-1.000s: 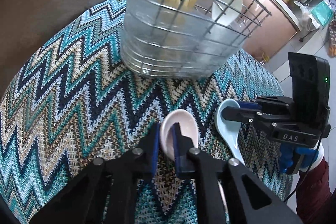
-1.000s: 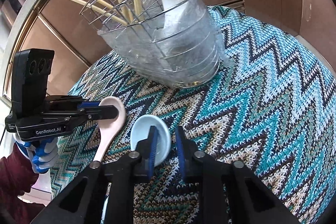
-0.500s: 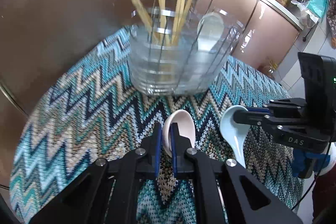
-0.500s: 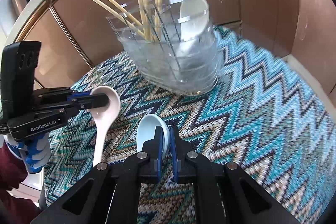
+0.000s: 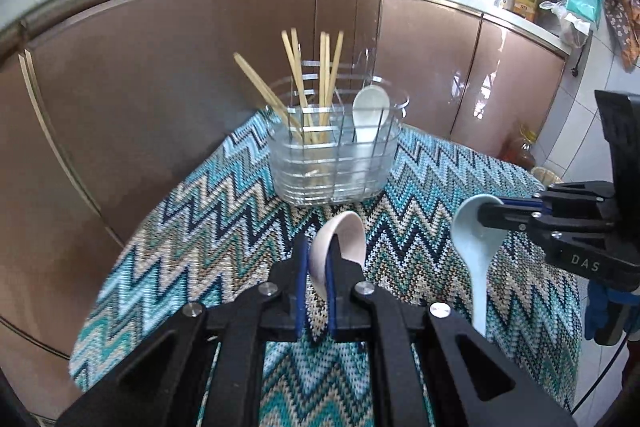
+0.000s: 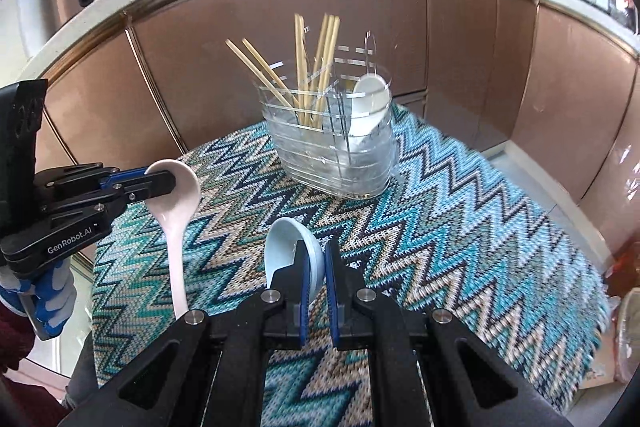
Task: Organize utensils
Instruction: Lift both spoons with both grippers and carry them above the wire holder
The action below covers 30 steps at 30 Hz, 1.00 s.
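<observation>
Left gripper (image 5: 316, 291): fingers clamp pink spoon (image 5: 340, 247) by bowl rim. Right gripper (image 6: 316, 291): fingers clamp blue spoon (image 6: 290, 251) likewise. Utensil holder (image 5: 334, 163) at 12 o'clock on table (image 5: 200, 227). Risk: glazed rims slipping, spoons pivoting and dropping.

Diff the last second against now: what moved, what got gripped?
Both grippers lifted and pulled back from the caddy. The right gripper shut its jaws on the blue spoon and raised it. The left gripper kept the pink spoon, now raised too. Caddy, chopsticks, white spoon, cloth unchanged.
</observation>
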### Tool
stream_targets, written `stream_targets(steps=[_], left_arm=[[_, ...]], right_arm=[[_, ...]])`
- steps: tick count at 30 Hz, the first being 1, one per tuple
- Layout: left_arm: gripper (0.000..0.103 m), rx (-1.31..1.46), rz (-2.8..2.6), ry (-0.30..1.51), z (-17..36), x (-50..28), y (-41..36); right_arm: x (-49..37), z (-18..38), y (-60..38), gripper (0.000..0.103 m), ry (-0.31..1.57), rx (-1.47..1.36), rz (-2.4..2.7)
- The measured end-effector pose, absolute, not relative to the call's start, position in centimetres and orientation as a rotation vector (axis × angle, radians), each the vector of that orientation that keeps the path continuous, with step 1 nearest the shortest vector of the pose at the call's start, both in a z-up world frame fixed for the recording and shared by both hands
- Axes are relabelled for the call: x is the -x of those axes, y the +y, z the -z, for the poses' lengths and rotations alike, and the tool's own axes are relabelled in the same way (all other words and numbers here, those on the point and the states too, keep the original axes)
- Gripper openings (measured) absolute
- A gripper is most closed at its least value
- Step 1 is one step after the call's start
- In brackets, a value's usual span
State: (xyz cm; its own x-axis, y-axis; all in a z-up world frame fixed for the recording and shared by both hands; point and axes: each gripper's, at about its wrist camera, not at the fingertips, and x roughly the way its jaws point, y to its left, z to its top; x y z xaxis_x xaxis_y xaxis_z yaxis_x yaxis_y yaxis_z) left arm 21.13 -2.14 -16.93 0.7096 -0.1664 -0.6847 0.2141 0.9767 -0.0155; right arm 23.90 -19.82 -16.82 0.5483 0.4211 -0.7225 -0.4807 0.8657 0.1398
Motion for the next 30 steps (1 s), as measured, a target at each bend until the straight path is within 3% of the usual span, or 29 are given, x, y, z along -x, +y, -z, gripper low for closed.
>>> stream_targets(steps=[21,30], left_arm=[[0.007,-0.063,0.152,0.537,8.7,-9.6,-0.6],[0.007,0.048,0.105,0.407,3.1,-10.9,2.1]], right_arm=[[-11.8,7.7,-19.5,0.007,0.613,0.108,-0.422],[-11.9,1.7,-18.1,0.007,0.437,0.121,-0.336]])
